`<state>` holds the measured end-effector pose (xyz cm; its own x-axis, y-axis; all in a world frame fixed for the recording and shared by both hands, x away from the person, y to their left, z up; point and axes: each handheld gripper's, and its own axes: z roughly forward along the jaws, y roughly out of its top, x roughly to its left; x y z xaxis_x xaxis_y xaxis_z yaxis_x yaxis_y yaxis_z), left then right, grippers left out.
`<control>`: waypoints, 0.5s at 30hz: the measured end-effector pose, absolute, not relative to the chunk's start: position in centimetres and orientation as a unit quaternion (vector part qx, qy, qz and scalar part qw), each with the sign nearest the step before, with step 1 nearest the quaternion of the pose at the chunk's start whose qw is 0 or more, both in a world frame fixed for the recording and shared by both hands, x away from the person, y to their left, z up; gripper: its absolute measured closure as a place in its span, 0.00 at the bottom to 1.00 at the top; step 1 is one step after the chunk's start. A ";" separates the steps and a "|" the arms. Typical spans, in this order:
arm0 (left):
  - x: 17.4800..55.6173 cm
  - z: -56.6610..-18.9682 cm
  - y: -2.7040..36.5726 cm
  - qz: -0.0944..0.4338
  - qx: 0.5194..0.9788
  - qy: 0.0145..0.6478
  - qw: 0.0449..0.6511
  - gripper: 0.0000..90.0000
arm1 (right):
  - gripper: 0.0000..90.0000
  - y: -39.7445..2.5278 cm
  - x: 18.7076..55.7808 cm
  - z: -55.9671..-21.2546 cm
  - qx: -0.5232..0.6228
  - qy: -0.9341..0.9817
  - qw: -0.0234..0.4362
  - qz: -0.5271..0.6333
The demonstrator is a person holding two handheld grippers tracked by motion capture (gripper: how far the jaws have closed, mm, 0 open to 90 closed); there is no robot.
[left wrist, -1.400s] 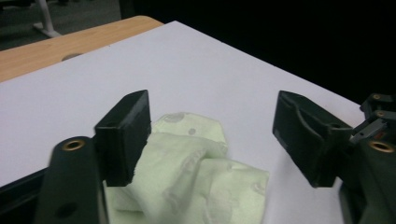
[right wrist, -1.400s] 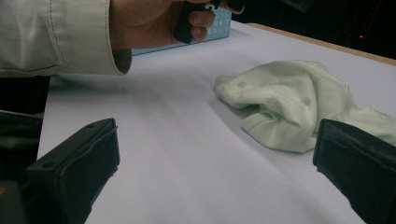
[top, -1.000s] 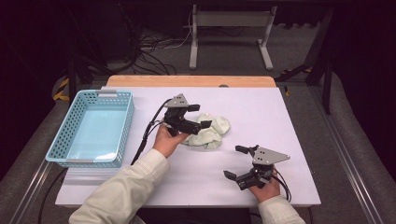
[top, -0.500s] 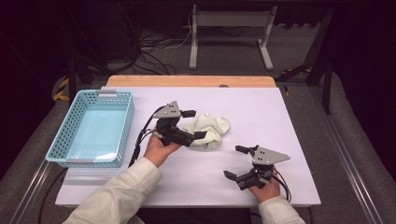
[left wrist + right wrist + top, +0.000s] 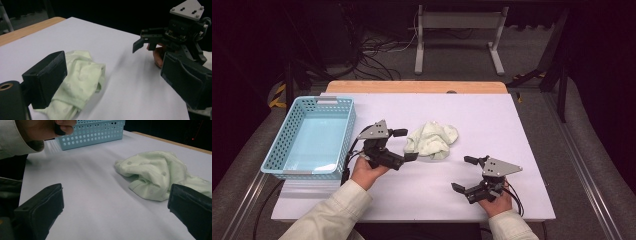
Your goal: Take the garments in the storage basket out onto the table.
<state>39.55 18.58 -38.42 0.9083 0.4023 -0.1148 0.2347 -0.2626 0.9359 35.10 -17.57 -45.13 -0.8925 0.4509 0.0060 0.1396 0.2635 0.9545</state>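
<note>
Release is indicated: the left gripper [image 5: 405,145] has been drawn back, jaws wide and empty, beside the crumpled pale-green cloth [image 5: 432,140]; the right gripper [image 5: 466,174] waits open.

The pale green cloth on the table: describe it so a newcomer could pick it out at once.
On the white table, look right of the blue perforated basket at the left edge. Near the table's middle, just past the open left claw, lies the pale green cloth. It is the one soft, crumpled thing there, faintly dotted, bunched in a heap.
</note>
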 end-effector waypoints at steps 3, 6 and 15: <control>39.1 -38.9 19.6 0.068 0.793 0.203 0.570 0.07 | 0.01 -17.5 35.1 -45.1 0.189 0.783 0.136 0.576; 38.6 -39.4 20.5 0.065 0.794 0.206 0.569 0.06 | 0.01 -17.5 35.1 -45.2 0.188 0.784 0.135 0.576; 37.3 -41.2 22.1 0.054 0.800 0.218 0.557 0.05 | 0.01 -17.5 35.1 -45.2 0.189 0.784 0.136 0.576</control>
<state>37.28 22.14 -41.17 0.8990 0.4088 -0.1573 0.2895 -0.2850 0.9138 35.09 -17.52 -45.15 -0.8919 0.4522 0.0048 0.1396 0.2652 0.9540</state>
